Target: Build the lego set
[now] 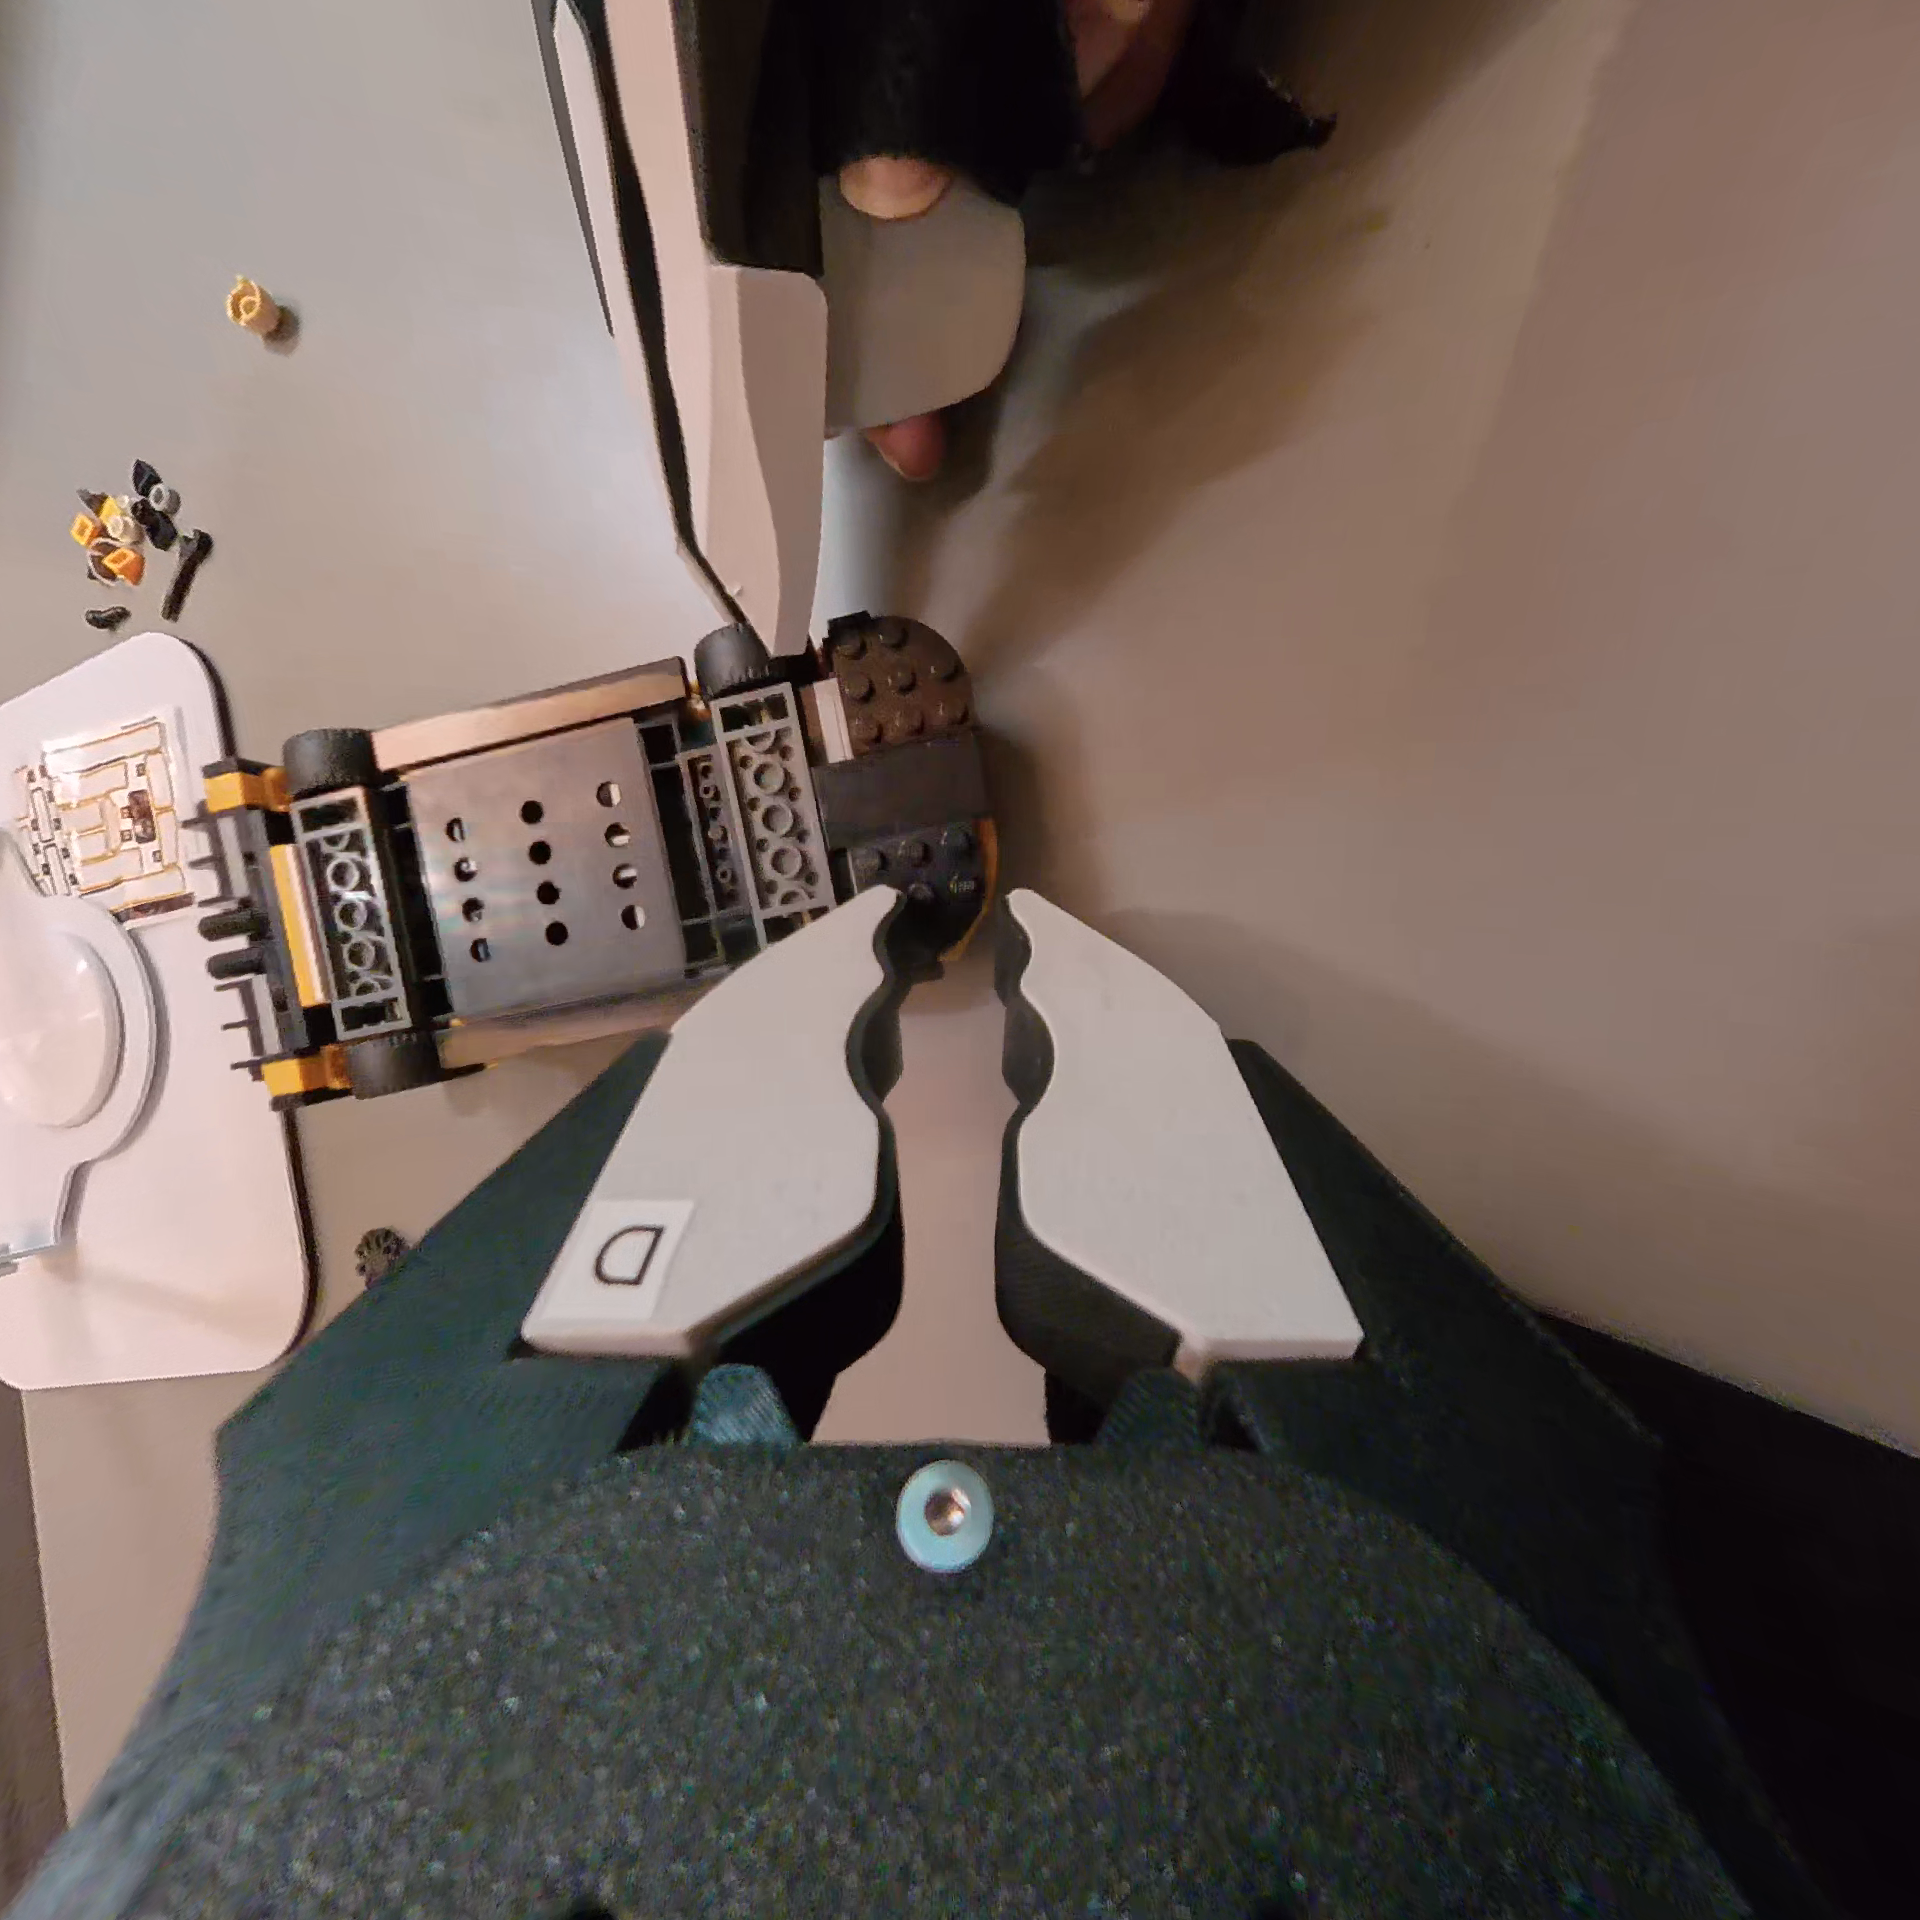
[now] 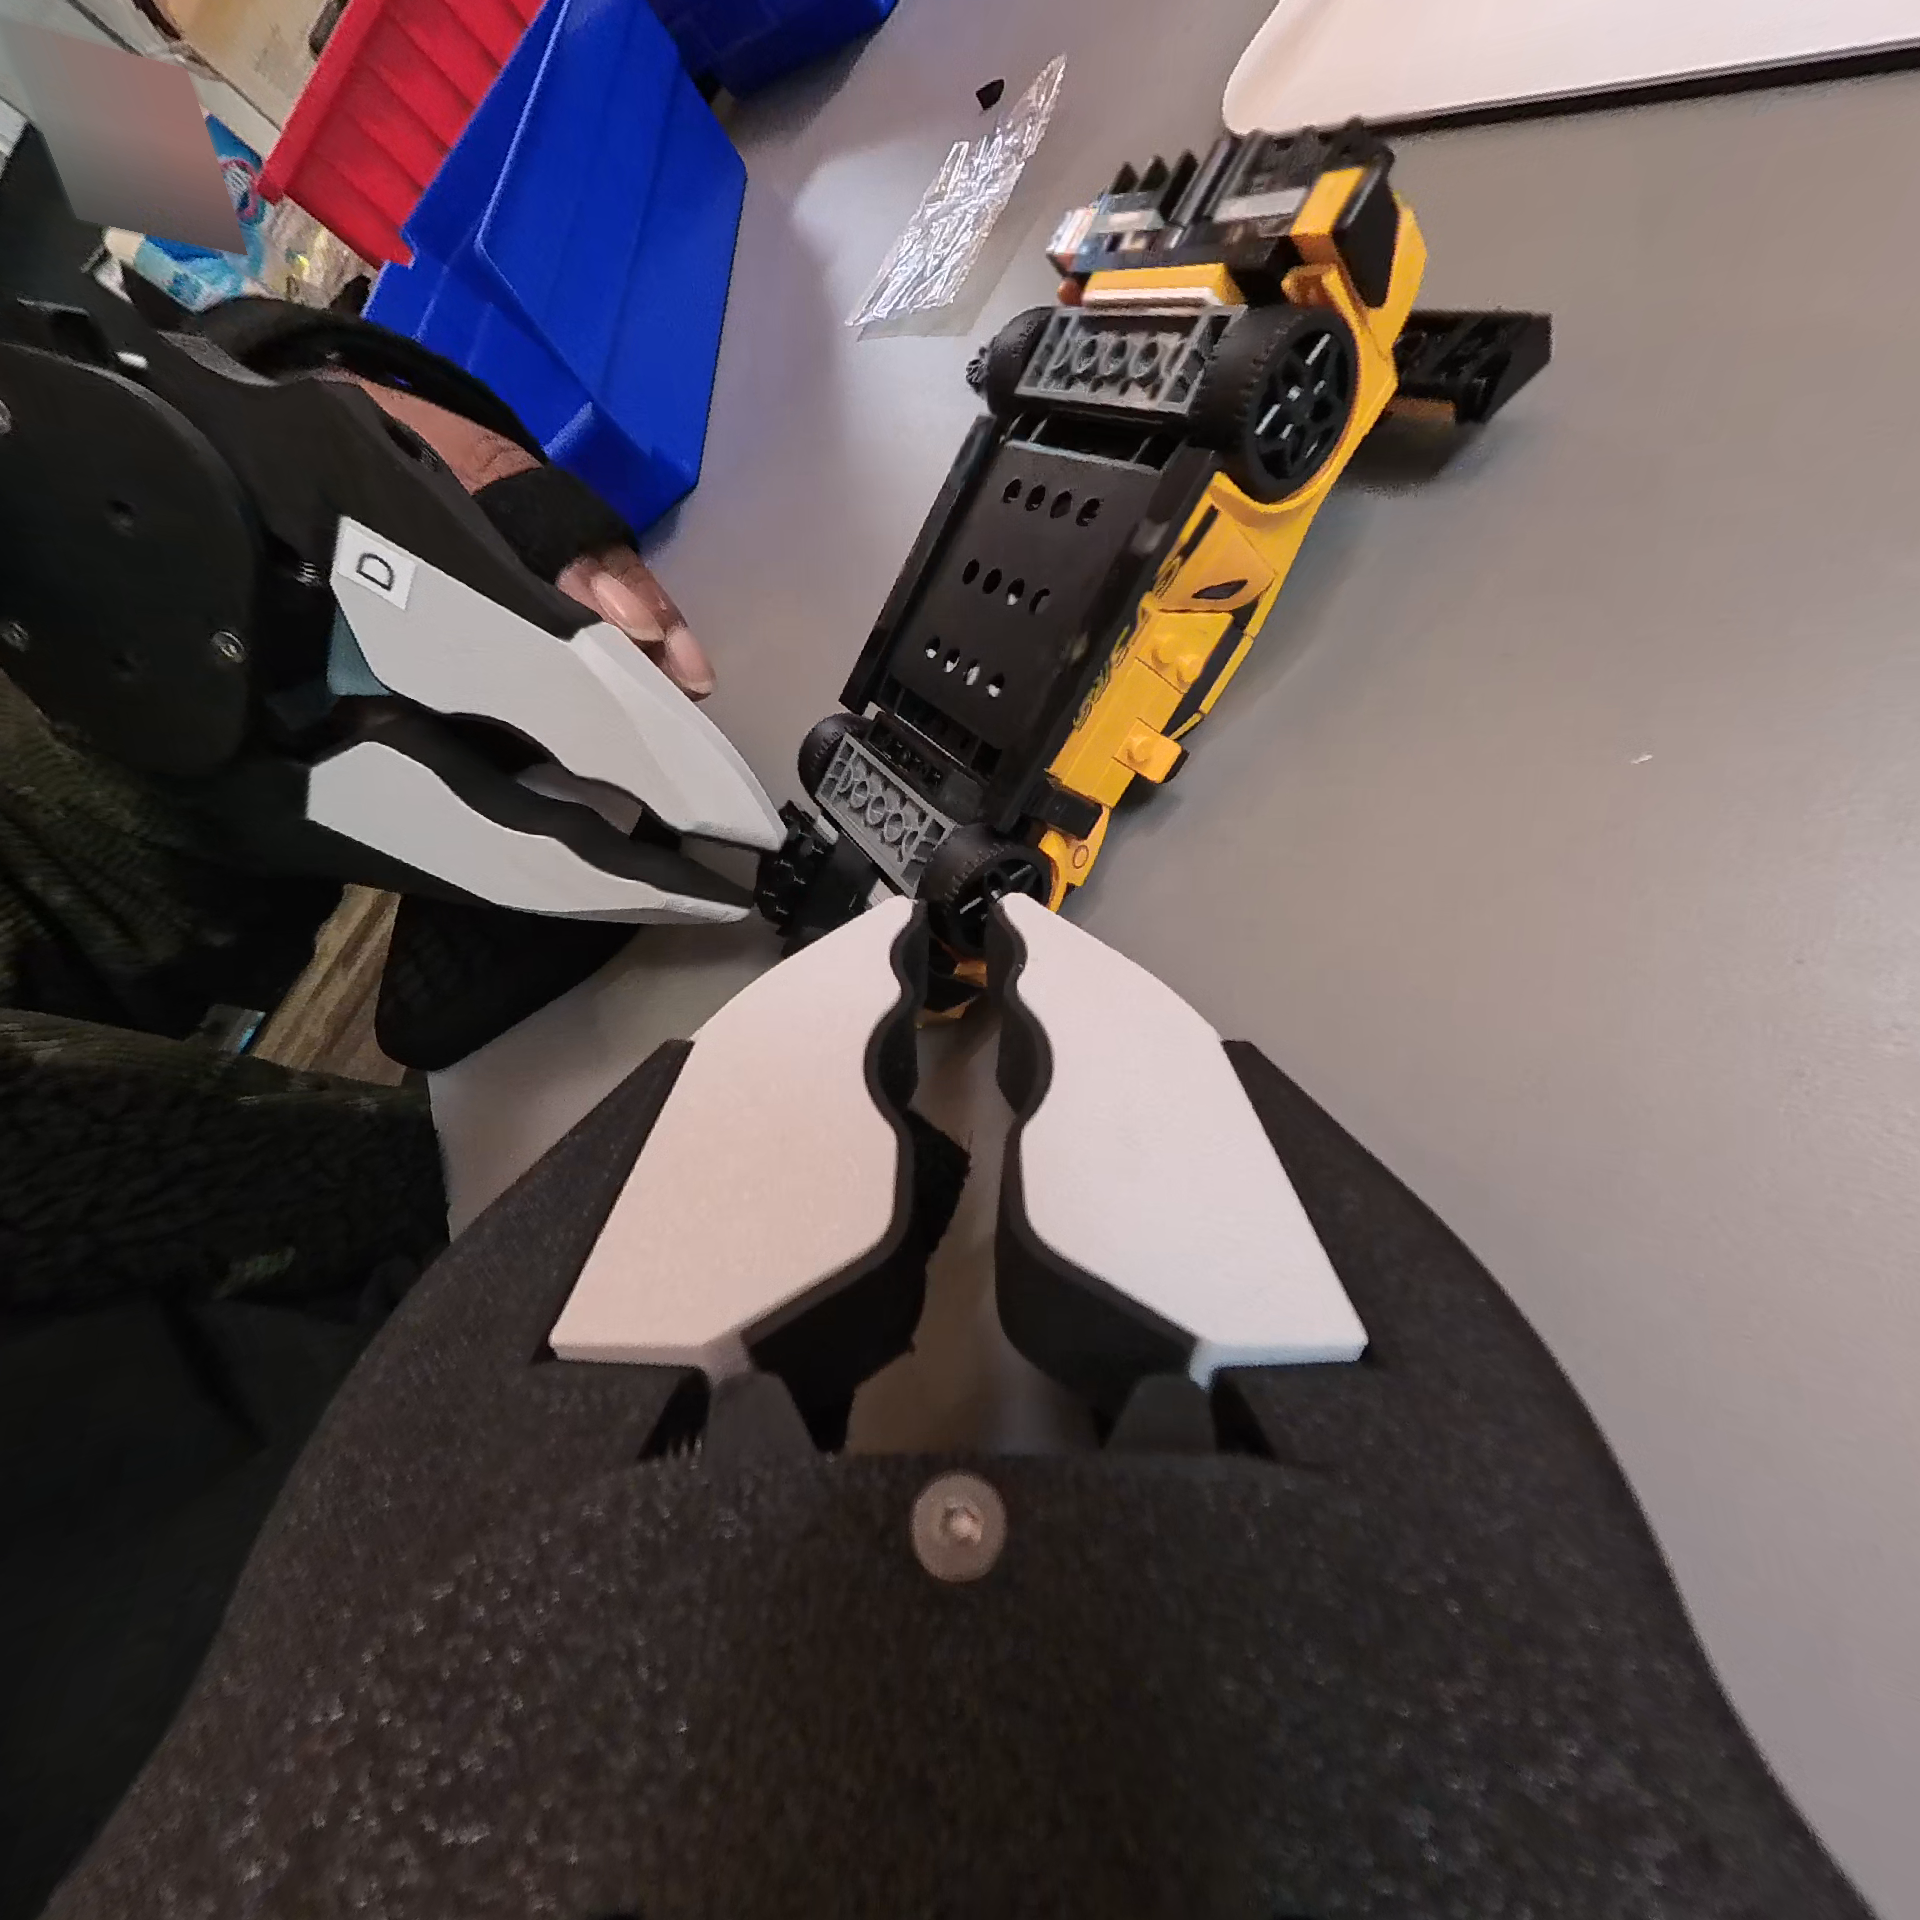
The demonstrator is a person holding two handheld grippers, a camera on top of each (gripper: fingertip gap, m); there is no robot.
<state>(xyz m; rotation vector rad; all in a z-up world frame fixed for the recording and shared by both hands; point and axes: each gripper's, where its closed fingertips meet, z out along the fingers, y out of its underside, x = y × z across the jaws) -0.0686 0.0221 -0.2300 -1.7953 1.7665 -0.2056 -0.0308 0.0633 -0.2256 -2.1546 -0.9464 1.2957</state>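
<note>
On the grey worktop [image 2: 1558,831] the yellow car [image 2: 1174,582] lies on its side, underside toward me. My right gripper [image 2: 954,914] pinches its near front wheel [image 2: 982,883]; my left gripper [image 1: 951,904] grips a black part [image 2: 795,868] at its nose.

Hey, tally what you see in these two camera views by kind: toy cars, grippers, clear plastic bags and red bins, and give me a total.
Toy car: 1
Grippers: 2, the left gripper and the right gripper
Clear plastic bag: 1
Red bin: 1
Total: 5
</note>
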